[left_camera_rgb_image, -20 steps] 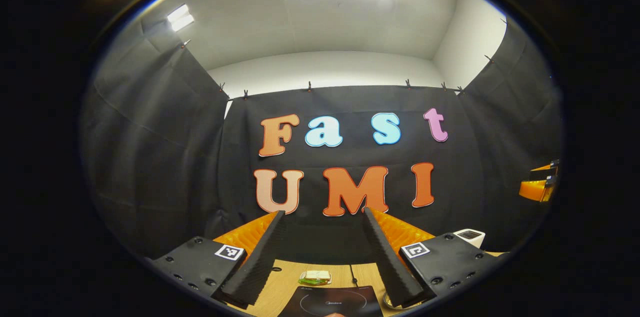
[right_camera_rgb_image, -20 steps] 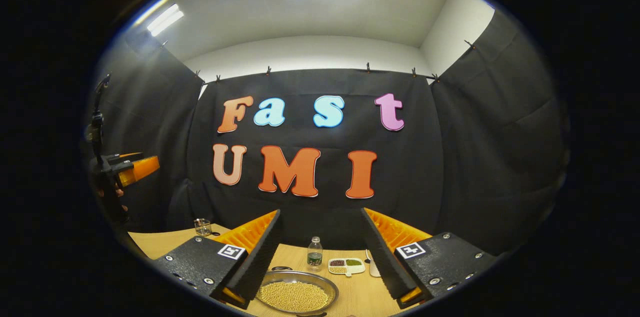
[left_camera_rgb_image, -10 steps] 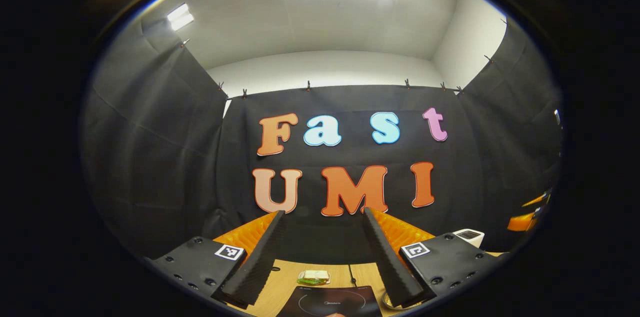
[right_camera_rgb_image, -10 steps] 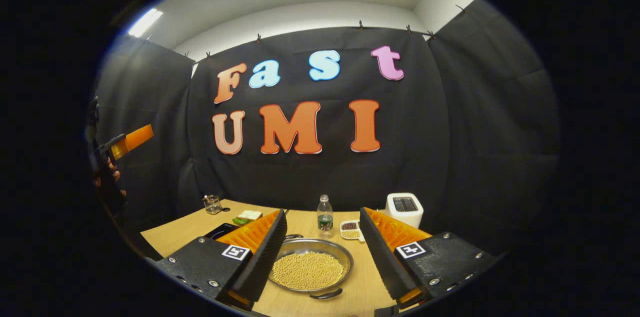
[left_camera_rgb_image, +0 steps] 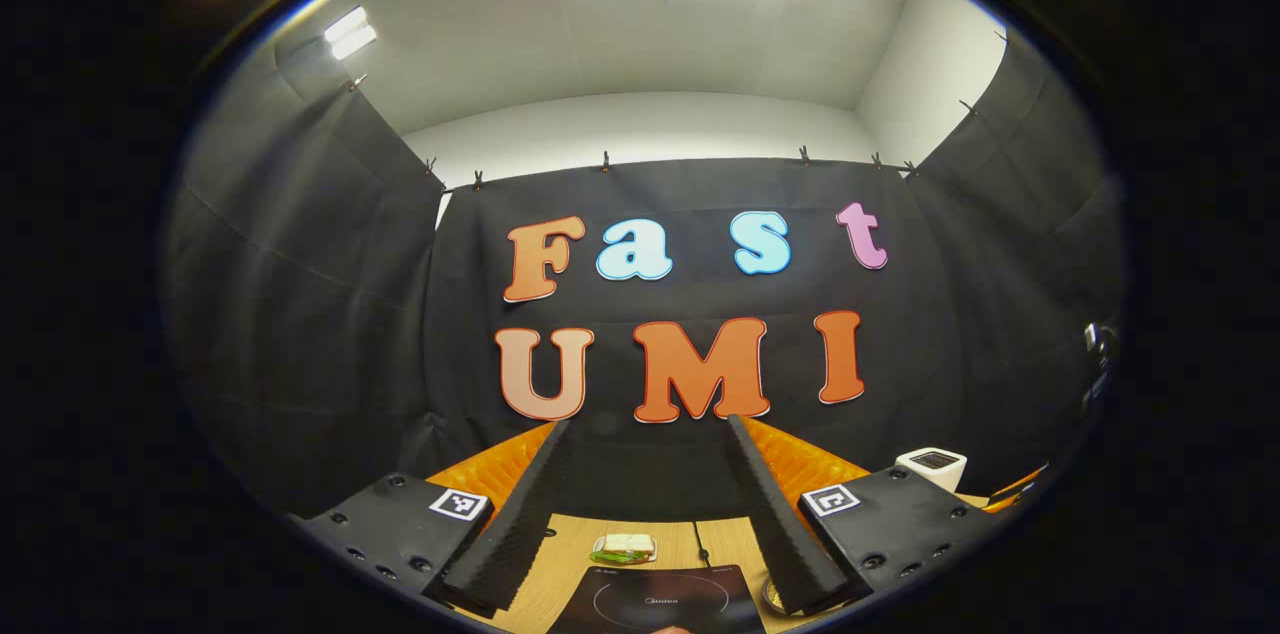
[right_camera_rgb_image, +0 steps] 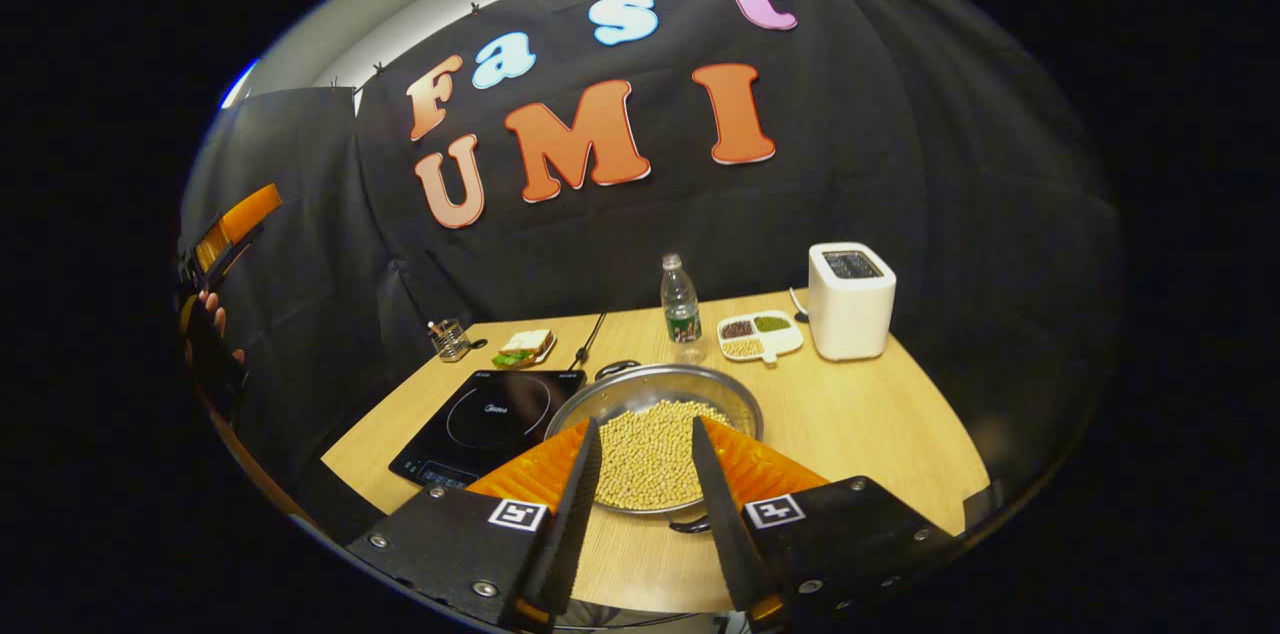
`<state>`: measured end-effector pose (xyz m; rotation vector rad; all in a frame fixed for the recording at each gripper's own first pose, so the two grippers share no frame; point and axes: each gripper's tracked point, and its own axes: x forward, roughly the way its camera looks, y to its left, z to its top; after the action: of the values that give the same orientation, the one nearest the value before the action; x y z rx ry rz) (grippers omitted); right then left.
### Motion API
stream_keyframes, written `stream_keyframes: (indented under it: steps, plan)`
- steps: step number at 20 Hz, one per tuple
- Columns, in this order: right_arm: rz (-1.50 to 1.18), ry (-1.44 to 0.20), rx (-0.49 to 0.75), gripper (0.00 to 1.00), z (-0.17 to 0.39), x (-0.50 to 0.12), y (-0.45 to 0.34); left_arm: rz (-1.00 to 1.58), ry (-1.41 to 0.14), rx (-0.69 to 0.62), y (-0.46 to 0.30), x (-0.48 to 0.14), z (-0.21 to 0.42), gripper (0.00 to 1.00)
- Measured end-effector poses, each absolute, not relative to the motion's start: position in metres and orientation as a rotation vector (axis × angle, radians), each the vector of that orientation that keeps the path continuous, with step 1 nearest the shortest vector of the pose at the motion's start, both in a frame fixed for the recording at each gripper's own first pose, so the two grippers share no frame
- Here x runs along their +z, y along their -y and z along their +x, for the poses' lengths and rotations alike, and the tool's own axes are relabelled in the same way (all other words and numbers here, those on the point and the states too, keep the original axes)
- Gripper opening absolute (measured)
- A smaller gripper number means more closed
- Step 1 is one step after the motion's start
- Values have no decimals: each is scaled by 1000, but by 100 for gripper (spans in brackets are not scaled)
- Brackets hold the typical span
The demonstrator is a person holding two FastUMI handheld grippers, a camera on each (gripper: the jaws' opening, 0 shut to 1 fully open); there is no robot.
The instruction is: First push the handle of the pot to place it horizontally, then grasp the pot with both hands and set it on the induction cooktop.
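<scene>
A steel pot full of pale beans stands on the wooden table, just right of the black induction cooktop. One dark pot handle points to the far side and the other to the near side. My right gripper hovers over the pot's near half, open with a narrowed gap and nothing between its fingers. My left gripper is held high and wide open, above the cooktop. It also appears at the left edge, held by a hand.
Behind the pot stand a water bottle, a divided dish of beans and a white toaster. A sandwich and a small glass holder lie behind the cooktop, whose cable runs to the wall.
The right gripper has tipped down and come in over the pot, and its fingers have drawn closer together. The left gripper has barely shifted.
</scene>
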<state>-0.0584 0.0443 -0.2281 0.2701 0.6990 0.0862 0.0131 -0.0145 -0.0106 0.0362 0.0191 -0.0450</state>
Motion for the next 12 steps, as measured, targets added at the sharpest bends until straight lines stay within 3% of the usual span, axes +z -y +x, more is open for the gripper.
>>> stream_keyframes:
  steps: [3,4,5,8,9,10,12]
  plan:
    - [326,-813,101,43,-70,-254,-53,40,-32,-39,11,-16,11,100]
    - [353,-849,100,34,-73,-260,-53,42,-35,-38,10,-17,11,100]
    - [387,-889,97,36,-77,-268,-54,44,-38,-36,9,-17,11,100]
    - [461,-1006,95,26,-95,-289,-59,52,-45,-31,6,-18,12,100]
    - [469,-1044,100,31,-101,-296,-62,53,-46,-31,5,-18,11,100]
    - [485,-1091,113,19,-108,-301,-65,54,-48,-32,6,-18,12,100]
    - [542,-1159,119,13,-110,-312,-77,58,-49,-33,6,-18,11,100]
